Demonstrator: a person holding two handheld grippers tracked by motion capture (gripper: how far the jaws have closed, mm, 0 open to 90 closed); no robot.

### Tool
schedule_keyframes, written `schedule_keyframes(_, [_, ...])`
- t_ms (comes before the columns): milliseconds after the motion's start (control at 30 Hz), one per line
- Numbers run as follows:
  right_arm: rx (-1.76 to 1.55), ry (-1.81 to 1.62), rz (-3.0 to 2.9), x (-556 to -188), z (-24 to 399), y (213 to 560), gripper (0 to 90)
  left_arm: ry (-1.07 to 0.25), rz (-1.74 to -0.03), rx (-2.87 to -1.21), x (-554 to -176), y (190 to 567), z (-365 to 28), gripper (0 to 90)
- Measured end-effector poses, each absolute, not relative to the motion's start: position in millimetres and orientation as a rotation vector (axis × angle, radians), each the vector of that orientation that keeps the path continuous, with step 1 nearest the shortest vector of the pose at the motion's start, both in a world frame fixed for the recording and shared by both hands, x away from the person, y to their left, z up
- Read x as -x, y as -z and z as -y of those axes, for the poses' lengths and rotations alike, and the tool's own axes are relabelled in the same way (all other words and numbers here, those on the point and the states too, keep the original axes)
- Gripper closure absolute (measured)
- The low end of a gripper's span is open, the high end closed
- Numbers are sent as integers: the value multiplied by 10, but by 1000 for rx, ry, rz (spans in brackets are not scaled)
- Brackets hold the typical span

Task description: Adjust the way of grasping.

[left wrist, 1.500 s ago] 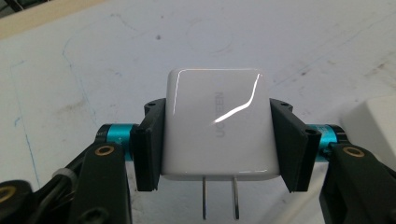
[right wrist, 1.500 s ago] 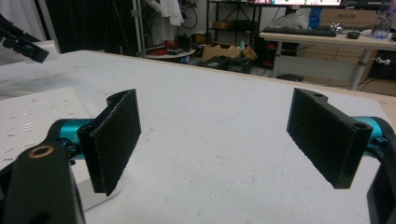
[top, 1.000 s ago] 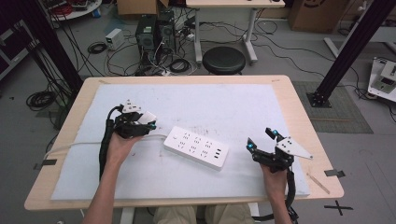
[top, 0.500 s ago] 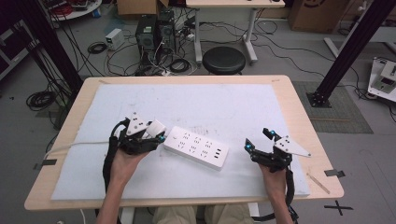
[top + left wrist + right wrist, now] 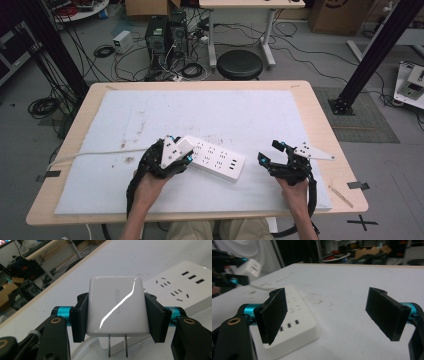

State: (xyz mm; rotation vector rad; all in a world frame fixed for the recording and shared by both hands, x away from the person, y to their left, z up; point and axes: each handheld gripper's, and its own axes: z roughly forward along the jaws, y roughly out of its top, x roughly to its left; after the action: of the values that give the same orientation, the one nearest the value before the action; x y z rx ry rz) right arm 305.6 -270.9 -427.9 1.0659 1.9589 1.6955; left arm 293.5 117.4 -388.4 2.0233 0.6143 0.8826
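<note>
Left gripper (image 5: 117,315) clamps the charger (image 5: 116,306), prongs down, above the power strip (image 5: 216,158) for plugging; right gripper (image 5: 335,315) jaws apart beside it

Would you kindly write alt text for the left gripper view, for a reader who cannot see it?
A glossy white charger is clamped between the left gripper's two black jaws, its two metal prongs pointing toward the camera. Behind it on the white table mat lies a white power strip with sockets and three USB ports.
</note>
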Motion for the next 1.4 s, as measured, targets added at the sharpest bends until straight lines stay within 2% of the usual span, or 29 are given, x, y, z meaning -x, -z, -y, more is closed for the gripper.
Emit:
schedule_keyframes(333, [-1020, -1871, -2038, -3080, 2559, 4058, 180, -1068, -382, -1974, -2696, 3934, -938, 424])
schedule_keyframes(500, [-1003, -1904, -2065, -3104, 2504, 4016, 180, -1113, -311, -1959, -2642, 3968, -906, 424])
schedule_keyframes(533, [-987, -1932, -2103, -3109, 2441, 3981, 180, -1159, -254, -1956, -2607, 3996, -862, 424])
schedule_keyframes(800, [-916, -1967, -2258, -3159, 2261, 3957, 180, -1270, -103, -1917, -2528, 4075, -693, 424])
schedule_keyframes(1067, [-876, -2003, -2329, -3156, 2112, 3974, 180, -1307, -27, -1885, -2475, 4127, -500, 424])
schedule_keyframes(1233, [-890, -2042, -2318, -3145, 2068, 4011, 181, -1296, -38, -1867, -2464, 4125, -433, 424])
schedule_keyframes(1400, [-883, -2060, -2326, -3129, 1990, 4022, 185, -1360, -14, -1832, -2423, 4123, -375, 425])
